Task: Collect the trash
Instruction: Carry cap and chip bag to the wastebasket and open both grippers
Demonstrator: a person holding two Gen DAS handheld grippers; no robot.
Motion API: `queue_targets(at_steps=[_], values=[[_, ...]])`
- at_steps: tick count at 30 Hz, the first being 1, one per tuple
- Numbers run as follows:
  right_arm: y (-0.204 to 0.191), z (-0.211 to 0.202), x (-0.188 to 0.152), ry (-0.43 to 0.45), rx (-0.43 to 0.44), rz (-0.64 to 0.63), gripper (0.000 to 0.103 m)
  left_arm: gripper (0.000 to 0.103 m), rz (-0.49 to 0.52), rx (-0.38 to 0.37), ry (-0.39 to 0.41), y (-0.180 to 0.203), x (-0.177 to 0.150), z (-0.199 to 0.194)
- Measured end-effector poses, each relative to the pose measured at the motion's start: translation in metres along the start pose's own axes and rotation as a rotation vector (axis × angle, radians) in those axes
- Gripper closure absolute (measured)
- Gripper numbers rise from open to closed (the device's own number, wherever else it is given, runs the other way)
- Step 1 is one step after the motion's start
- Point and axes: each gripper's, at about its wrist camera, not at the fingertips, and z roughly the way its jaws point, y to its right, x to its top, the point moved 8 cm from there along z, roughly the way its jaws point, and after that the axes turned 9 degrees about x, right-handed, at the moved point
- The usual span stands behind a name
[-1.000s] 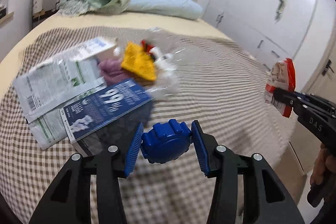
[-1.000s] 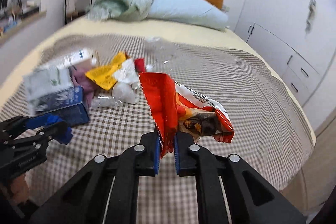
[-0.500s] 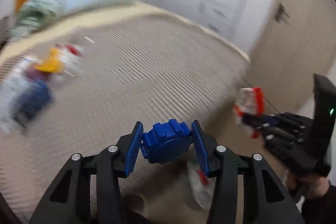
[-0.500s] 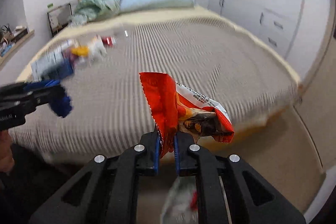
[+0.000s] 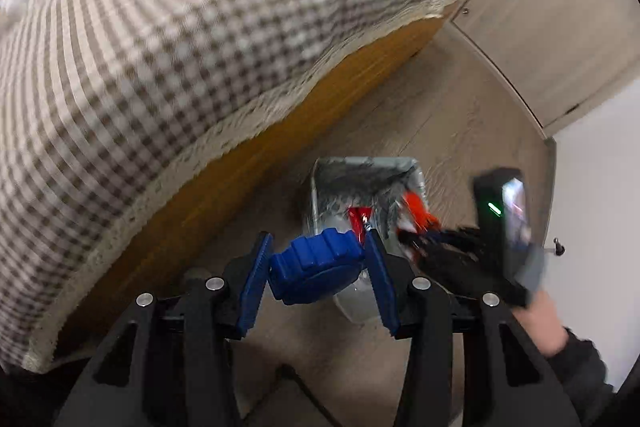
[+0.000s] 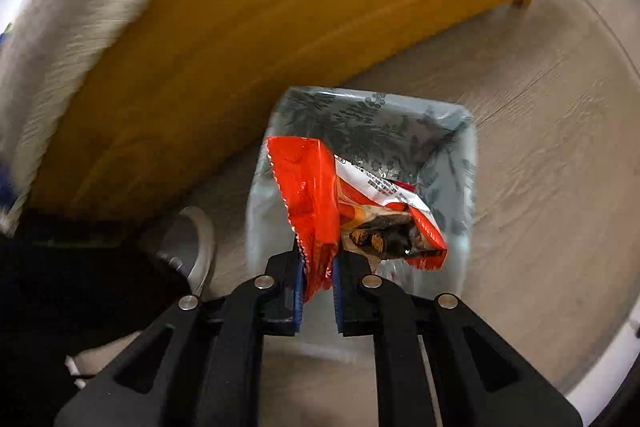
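Directly above the lined trash bin [image 6: 460, 163], the red snack wrapper [image 6: 316, 195] hangs between the pads of the right gripper [image 6: 318, 293], whose jaws are opening; its white panel carries print too small to read. Beside it, the left gripper [image 5: 320, 275] pinches a blue ribbed cap [image 5: 316, 273]. The bin stands on the wood floor [image 6: 540, 207] near the bed [image 5: 160, 47] with its checked cover.
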Motion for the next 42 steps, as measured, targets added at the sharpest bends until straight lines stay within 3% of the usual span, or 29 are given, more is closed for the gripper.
queue_targets(at_steps=[3, 6, 11, 17, 21, 24, 25, 26, 27, 28, 33, 35, 42], values=[[0.011, 0.043, 0.022, -0.020, 0.026, 0.024, 0.034, 0.058, -0.012, -0.007, -0.040, 0.004, -0.001, 0.016], [0.015, 0.054, 0.038, 0.005, 0.047, 0.053, 0.034, 0.058, 0.018, 0.012, -0.065, 0.010, -0.003, 0.031], [0.038, 0.016, 0.033, 0.105, 0.051, 0.144, 0.034, 0.058, 0.016, 0.011, -0.130, 0.017, -0.008, 0.054], [0.073, -0.047, -0.011, 0.186, -0.023, 0.185, 0.034, 0.058, 0.065, 0.008, -0.204, 0.052, -0.004, 0.093], [0.094, -0.083, -0.042, 0.222, -0.059, 0.266, 0.034, 0.058, 0.166, 0.003, -0.244, 0.097, 0.000, 0.133], [0.098, -0.101, -0.056, 0.238, -0.079, 0.271, 0.034, 0.057, 0.209, -0.026, -0.215, 0.128, 0.012, 0.154], [0.099, -0.105, -0.061, 0.240, -0.084, 0.273, 0.034, 0.052, 0.219, -0.040, -0.183, 0.138, 0.019, 0.160], [0.102, -0.107, -0.066, 0.235, -0.092, 0.281, 0.034, 0.025, 0.231, -0.037, -0.160, 0.144, 0.025, 0.165], [0.106, -0.108, -0.069, 0.231, -0.096, 0.288, 0.034, 0.007, 0.252, -0.007, -0.144, 0.147, 0.031, 0.174], [0.107, -0.108, -0.073, 0.223, -0.096, 0.297, 0.034, 0.008, 0.254, -0.005, -0.137, 0.146, 0.032, 0.178], [0.095, -0.104, -0.078, 0.183, -0.087, 0.267, 0.034, 0.008, 0.111, -0.129, -0.202, 0.126, 0.019, 0.164], [0.086, -0.099, -0.073, 0.160, -0.094, 0.243, 0.034, 0.008, 0.099, -0.175, -0.178, 0.125, 0.021, 0.143], [0.059, -0.098, -0.070, 0.118, -0.133, 0.177, 0.034, 0.008, 0.155, -0.175, -0.080, 0.117, 0.010, 0.090]])
